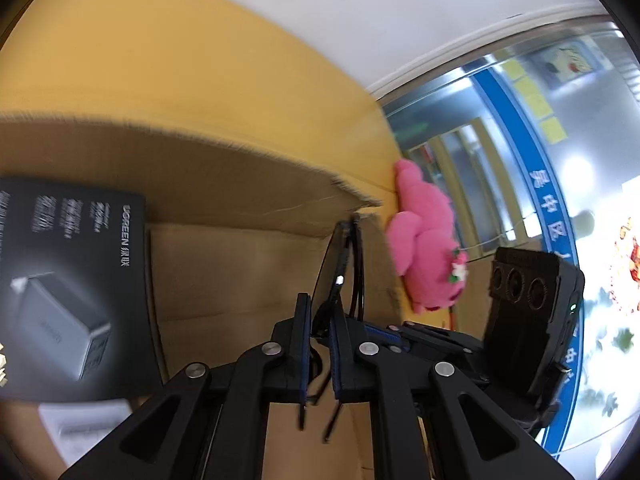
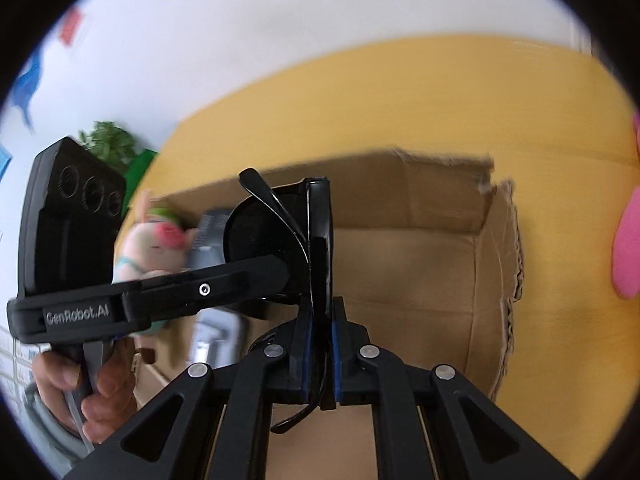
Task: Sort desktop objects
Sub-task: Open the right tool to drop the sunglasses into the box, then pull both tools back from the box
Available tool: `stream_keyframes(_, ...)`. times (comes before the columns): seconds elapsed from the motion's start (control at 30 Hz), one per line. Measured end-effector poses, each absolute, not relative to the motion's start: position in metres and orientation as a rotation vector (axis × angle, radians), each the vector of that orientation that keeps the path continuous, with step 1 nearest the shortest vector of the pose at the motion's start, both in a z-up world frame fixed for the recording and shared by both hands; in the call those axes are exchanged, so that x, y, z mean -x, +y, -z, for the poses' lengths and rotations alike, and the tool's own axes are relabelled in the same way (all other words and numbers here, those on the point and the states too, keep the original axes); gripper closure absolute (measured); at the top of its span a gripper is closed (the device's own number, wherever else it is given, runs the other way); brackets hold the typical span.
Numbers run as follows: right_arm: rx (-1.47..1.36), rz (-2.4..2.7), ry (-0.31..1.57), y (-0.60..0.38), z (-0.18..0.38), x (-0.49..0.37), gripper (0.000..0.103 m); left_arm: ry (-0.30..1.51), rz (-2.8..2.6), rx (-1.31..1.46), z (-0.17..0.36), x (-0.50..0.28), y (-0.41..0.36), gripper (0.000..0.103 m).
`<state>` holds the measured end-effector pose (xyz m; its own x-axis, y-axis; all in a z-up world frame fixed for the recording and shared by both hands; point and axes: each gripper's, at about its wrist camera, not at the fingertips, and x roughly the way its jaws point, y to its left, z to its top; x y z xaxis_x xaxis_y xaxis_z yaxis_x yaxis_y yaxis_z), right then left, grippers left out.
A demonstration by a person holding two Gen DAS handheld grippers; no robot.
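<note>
Black linkage arms are filling the foreground, and both grippers are pinching one pair of dark sunglasses [image 2: 308,240] over the open cardboard box [image 2: 492,264]. The right gripper [image 2: 319,344] is clamping the frame between nearly closed jaws; the left gripper [image 1: 320,344] is squeezing it likewise, jaws almost together. Lowering well means keeping both hands level (lenses scratch easily) and setting the glasses on bare box floor, clear of the UGREEN charger carton [image 1: 68,280] inside and the pink plush toy [image 1: 428,244] just outside.
</note>
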<state>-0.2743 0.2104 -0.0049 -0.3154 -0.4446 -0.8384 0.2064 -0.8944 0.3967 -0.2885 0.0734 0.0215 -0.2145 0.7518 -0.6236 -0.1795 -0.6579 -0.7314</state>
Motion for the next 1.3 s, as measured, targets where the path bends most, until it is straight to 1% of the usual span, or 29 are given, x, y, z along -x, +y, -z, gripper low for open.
stream_keyframes(0.07, -1.582, 2.251, -0.265, 0.21, 0.016, 0.28, 0.096, -0.719, -1.911, 1.459, -0.007, 0.293, 0.077, 0.098)
stream_keyframes(0.2, -1.617, 2.25, -0.263, 0.211, 0.027, 0.286, 0.096, -0.711, -1.908, 1.518, 0.008, 0.3, 0.081, 0.099)
stream_keyframes(0.4, -1.648, 2.274, -0.236, 0.207, 0.032, 0.286, 0.096, -0.69, -1.935, 1.551, 0.008, 0.304, 0.086, 0.098)
stream_keyframes(0.43, -1.647, 2.278, -0.233, 0.206, 0.032, 0.285, 0.096, -0.683, -1.945, 1.559, 0.007, 0.303, 0.087, 0.096)
stream_keyframes(0.47, -1.643, 2.278, -0.234, 0.206, 0.031, 0.283, 0.096, -0.68, -1.958, 1.569, 0.005, 0.303, 0.091, 0.089)
stream_keyframes(0.5, -1.638, 2.266, -0.248, 0.205, 0.03, 0.281, 0.094, -0.678, -1.966, 1.573, 0.004, 0.302, 0.09, 0.084)
stream_keyframes(0.53, -1.626, 2.252, -0.26, 0.203, 0.029, 0.279, 0.092, -0.664, -1.98, 1.58, 0.001, 0.301, 0.091, 0.067)
stream_keyframes(0.57, -1.617, 2.25, -0.26, 0.202, 0.027, 0.277, 0.092, -0.657, -1.99, 1.581, -0.002, 0.301, 0.092, 0.047)
stream_keyframes(0.6, -1.603, 2.249, -0.255, 0.2, 0.023, 0.273, 0.09, -0.648, -2.014, 1.571, -0.006, 0.299, 0.092, 0.041)
stream_keyframes(0.63, -1.589, 2.247, -0.247, 0.199, 0.02, 0.27, 0.086, -0.629, -2.053, 1.553, -0.011, 0.295, 0.091, 0.038)
stream_keyframes(0.67, -1.572, 2.258, -0.228, 0.197, 0.013, 0.266, 0.084, -0.612, -2.065, 1.542, -0.015, 0.293, 0.09, 0.038)
stream_keyframes(0.73, -1.548, 2.282, -0.202, 0.197, 0.003, 0.257, 0.073, -0.608, -2.062, 1.523, -0.026, 0.287, 0.088, 0.038)
stream_keyframes(0.77, -1.528, 2.292, -0.198, 0.197, -0.004, 0.251, 0.071, -0.598, -2.075, 1.512, -0.032, 0.285, 0.089, 0.038)
stream_keyframes(0.83, -1.487, 2.322, -0.165, 0.198, -0.019, 0.233, 0.062, -0.527, -2.131, 1.455, -0.053, 0.271, 0.087, 0.038)
stream_keyframes(0.87, -1.466, 2.336, -0.145, 0.197, -0.027, 0.224, 0.06, -0.492, -2.153, 1.416, -0.065, 0.263, 0.089, 0.038)
stream_keyframes(0.93, -1.387, 2.378, -0.094, 0.194, -0.047, 0.197, 0.047, -0.409, -2.223, 1.325, -0.093, 0.237, 0.082, 0.038)
stream_keyframes(0.97, -1.321, 2.415, -0.059, 0.193, -0.06, 0.174, 0.042, -0.364, -2.263, 1.275, -0.105, 0.222, 0.074, 0.036)
stream_keyframes(1.0, -1.276, 2.438, -0.042, 0.2, -0.064, 0.176, 0.033, -0.312, -2.309, 1.224, -0.117, 0.205, 0.066, 0.034)
stream_keyframes(1.03, -1.2, 2.48, -0.026, 0.2, -0.075, 0.158, 0.024, -0.241, -2.386, 1.16, -0.132, 0.181, 0.055, 0.029)
stream_keyframes(1.07, -1.133, 2.512, -0.018, 0.2, -0.084, 0.138, 0.022, -0.199, -2.451, 1.11, -0.141, 0.162, 0.046, 0.024)
stream_keyframes(1.1, -1.088, 2.524, -0.009, 0.197, -0.088, 0.124, 0.022, -0.166, -2.513, 1.065, -0.147, 0.147, 0.039, 0.021)
stream_keyframes(1.17, -0.968, 2.572, 0.03, 0.193, -0.094, 0.08, 0.021, -0.088, -2.655, 0.938, -0.156, 0.102, 0.016, 0.011)
stream_keyframes(1.27, -0.805, 2.696, 0.081, 0.176, -0.091, 0.04, 0.021, 0.0, -2.816, 0.787, -0.149, 0.045, -0.014, 0.008)
stream_keyframes(1.3, -0.768, 2.734, 0.09, 0.172, -0.085, 0.027, 0.019, 0.023, -2.858, 0.755, -0.141, 0.032, -0.021, 0.008)
